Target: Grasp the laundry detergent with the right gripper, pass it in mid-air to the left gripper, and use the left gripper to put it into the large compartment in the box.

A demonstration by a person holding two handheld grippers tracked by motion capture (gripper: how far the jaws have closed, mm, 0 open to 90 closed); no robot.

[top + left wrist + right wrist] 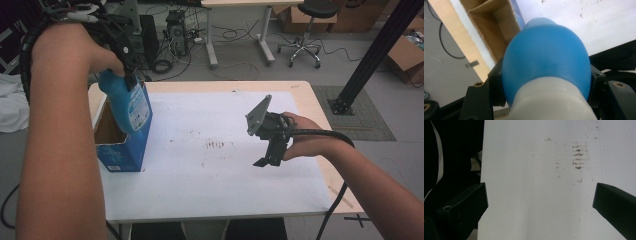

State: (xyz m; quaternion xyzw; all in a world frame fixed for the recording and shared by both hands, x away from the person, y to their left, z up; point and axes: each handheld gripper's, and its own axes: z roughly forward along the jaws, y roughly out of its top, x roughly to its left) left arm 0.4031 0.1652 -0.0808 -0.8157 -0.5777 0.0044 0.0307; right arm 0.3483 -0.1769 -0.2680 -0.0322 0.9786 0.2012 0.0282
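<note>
Blue plastic bottle (126,107) stood upright, lower half inside the open blue cardboard box (120,155), left claw (131,70) pinching its shoulder; right claw (267,161) hung spread.

Smooth, slightly glossy plastic bottle (125,102) (blue), matt cardboard box (122,155), stained matt white sheet (220,170).
</note>
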